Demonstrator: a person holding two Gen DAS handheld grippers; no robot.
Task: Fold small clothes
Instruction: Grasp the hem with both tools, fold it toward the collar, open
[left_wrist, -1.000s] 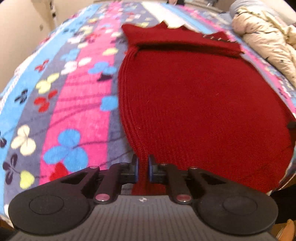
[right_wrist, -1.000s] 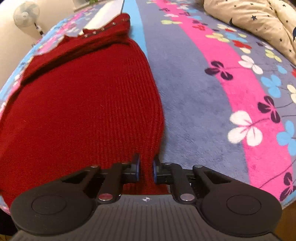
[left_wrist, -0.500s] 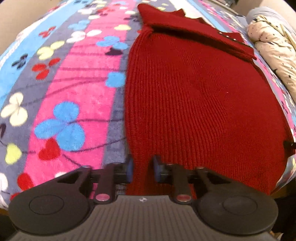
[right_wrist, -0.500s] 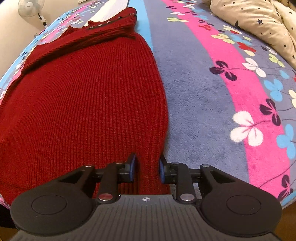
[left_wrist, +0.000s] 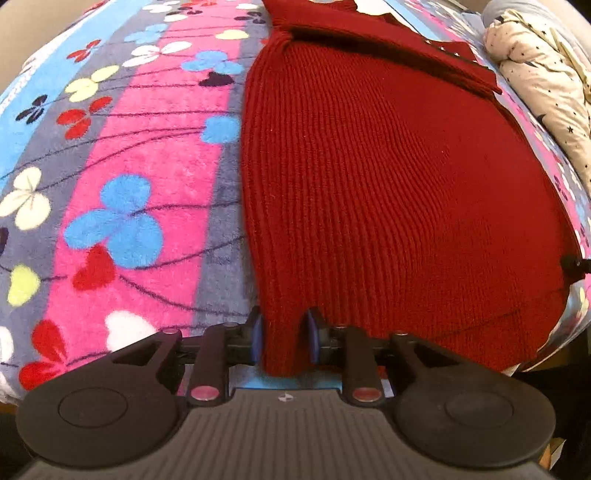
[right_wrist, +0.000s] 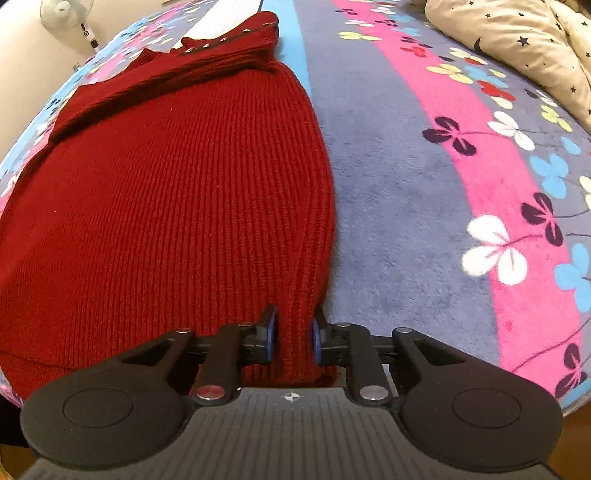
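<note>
Both sets of fingers have let go since 1 second ago: they were pinched on the hem, now each pair stands apart with the knit loose between them. So the left gripper (left_wrist: 282, 336) is released around the left hem corner of the red sweater (left_wrist: 388, 177), and the right gripper (right_wrist: 291, 338) is released around the right corner. Sweater lies flat on the flowery bed blanket (left_wrist: 122, 177), stretching away ahead of the fingers, with its sleeve folded across the far end. Left view catches a star-print duvet (left_wrist: 546, 81) far off to the right of the fingers. Only the right view shows a white fan (right_wrist: 66, 13), far ahead to the left.
</note>
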